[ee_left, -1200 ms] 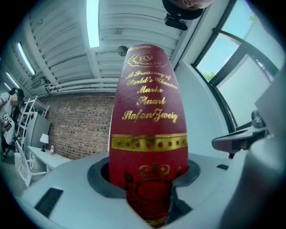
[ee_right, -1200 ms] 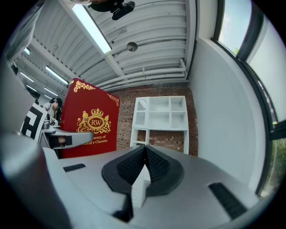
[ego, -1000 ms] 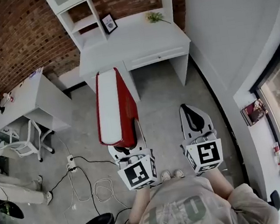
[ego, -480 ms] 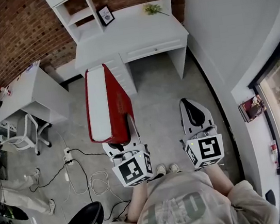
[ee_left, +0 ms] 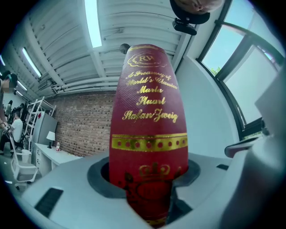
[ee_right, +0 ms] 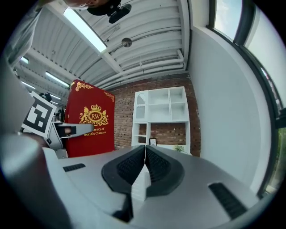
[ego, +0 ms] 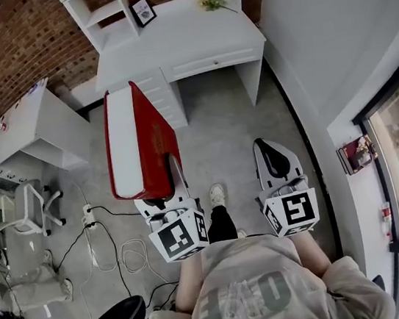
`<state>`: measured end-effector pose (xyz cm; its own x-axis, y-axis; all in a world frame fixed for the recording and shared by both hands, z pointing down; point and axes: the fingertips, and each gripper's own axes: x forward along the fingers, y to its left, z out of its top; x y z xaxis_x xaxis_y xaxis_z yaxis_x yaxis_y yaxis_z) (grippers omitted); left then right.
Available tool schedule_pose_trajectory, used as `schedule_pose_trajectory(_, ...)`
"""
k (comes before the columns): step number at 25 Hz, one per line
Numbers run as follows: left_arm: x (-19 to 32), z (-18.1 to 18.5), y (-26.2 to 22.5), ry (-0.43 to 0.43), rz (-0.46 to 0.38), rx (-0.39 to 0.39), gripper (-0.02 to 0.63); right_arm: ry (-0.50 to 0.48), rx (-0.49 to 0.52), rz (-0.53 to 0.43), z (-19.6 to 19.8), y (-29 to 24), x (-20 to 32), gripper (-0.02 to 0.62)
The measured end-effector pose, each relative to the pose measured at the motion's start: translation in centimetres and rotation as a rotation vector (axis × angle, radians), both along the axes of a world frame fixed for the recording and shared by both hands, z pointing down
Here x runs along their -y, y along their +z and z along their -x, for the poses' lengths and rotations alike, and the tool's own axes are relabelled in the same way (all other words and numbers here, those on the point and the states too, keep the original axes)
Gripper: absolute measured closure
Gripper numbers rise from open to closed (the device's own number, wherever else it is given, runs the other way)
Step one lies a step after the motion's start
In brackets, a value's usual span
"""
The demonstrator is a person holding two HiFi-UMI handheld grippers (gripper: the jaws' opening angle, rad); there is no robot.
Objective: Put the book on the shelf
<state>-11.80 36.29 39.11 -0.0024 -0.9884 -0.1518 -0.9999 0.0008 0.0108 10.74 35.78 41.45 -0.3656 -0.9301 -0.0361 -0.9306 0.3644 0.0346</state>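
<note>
Carrying is the step in hand, I judge: the left gripper [ego: 166,206] pinches the lower end of a thick red hardback book [ego: 156,143] with gilt lettering and white page edges. It holds the book on end above the grey floor [ego: 226,136], well apart from the shelf. Ahead, a white desk [ego: 175,43] bears the white open-compartment shelf unit [ego: 113,15] against a brick wall [ego: 12,49]. The right gripper [ego: 281,180] hangs empty, jaws pressed together. Next, the book needs bringing up to a free compartment and sliding in.
</note>
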Motion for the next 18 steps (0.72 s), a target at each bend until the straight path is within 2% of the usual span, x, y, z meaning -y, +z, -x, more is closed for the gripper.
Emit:
schedule_pose_trajectory(4,3.4,-0.2,1.2,0.008,0.008,-0.011,0.356,0.030,0.023,0.059,-0.8,2.3,3.4,0.580)
schedule_pose_trajectory(9,10.1,0.3,2.2,0.025,-0.001,-0.022,0.356,0.049,-0.004,0.044,-0.6,2.9,9.0,0.578)
schedule_pose_trajectory(13,17.6,0.8,1.9,0.041,-0.011,-0.030,0.356,0.067,0.037,0.085,-0.3,4.0,16.1,0.580)
schedule_pose_trajectory(18,28.6,2.7,0.0,0.072,-0.024,-0.026,0.356,0.052,0.025,0.074,2.9,2.2,27.3,0.578)
